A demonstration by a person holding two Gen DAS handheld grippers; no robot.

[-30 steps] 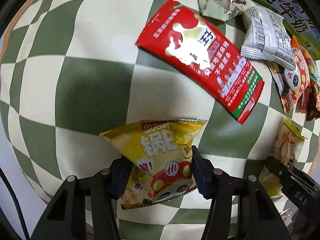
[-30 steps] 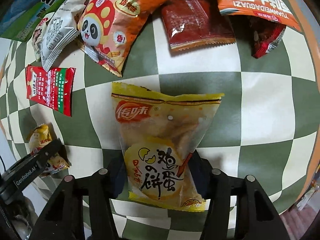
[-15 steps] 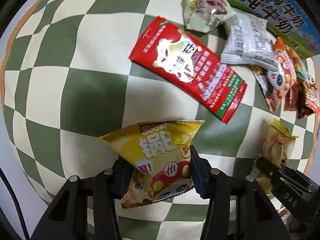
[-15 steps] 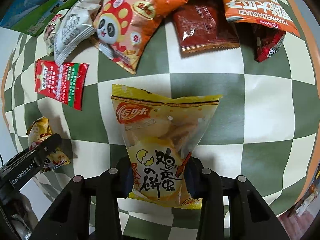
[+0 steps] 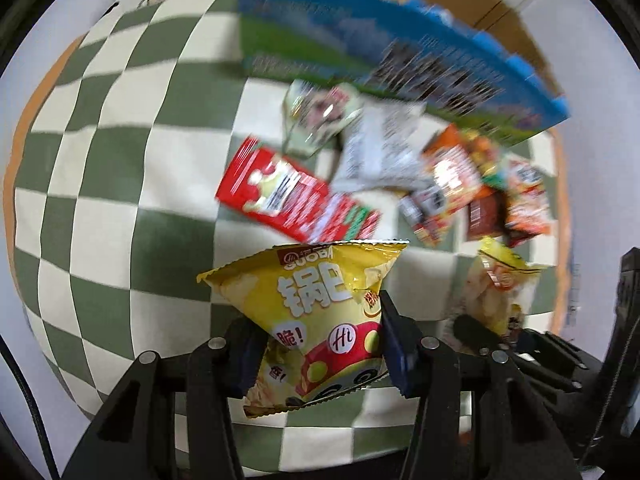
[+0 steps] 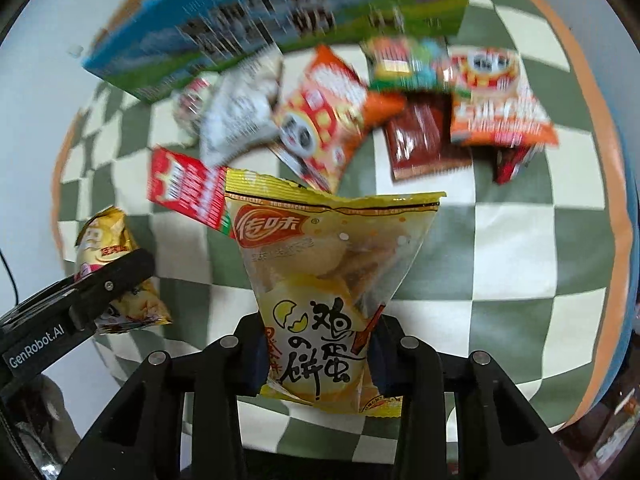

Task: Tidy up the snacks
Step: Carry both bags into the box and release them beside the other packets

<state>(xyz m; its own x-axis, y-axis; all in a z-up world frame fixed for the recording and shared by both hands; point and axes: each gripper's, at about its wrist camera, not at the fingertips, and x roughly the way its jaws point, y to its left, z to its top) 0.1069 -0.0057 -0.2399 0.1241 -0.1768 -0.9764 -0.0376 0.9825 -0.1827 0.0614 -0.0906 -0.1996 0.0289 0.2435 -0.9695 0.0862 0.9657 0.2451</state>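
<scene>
Left wrist view: your left gripper (image 5: 320,344) is clamped on the yellow rice-crust bag (image 5: 320,320), jaws nearly closed against its lower half. A second ago the bag lay on the checkered cloth (image 5: 100,160); it now hangs clear of it, the cloth smaller and blurred below. The pick has evidently succeeded, so transfer can follow. The bag's long axis runs from 6 to 12 o'clock, its crimped top seal pointing to 12. The red sachet (image 5: 296,204) lies at 12 o'clock beyond it, the blue carton (image 5: 360,52) farther up.

Right wrist view: your right gripper (image 6: 320,352) is likewise pinched onto the egg-cracker bag (image 6: 328,280), gripping its lower part, with the bag lifted off the cloth since the earlier frame. Its long axis also runs from 6 to 12 o'clock, sealed top edge toward 12. The loose pile, including the panda packet (image 6: 324,120), remains at 12 o'clock, against the carton. Your other gripper shows at 9 o'clock.
</scene>
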